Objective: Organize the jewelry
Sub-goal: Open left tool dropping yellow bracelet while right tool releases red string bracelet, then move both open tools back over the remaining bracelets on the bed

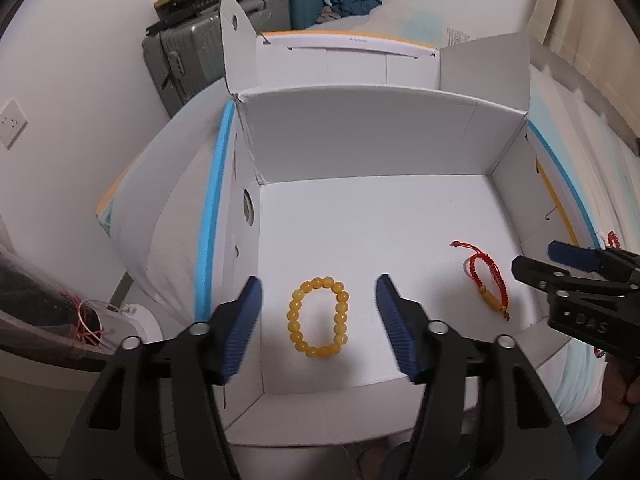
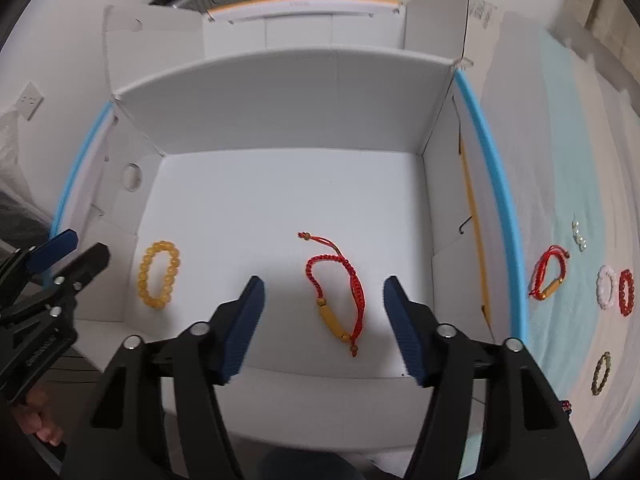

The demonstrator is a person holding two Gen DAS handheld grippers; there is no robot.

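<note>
Yellow bead bracelet (image 1: 319, 317) lies flat in white box (image 1: 360, 136), long axis pointing away.

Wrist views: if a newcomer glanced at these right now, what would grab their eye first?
Two bracelets on the floor of the open white box: a yellow bead bracelet below the open left gripper, and a red cord bracelet below the open right gripper. Then the loose bracelets lying on the pale blue cloth outside the box's right wall.
</note>
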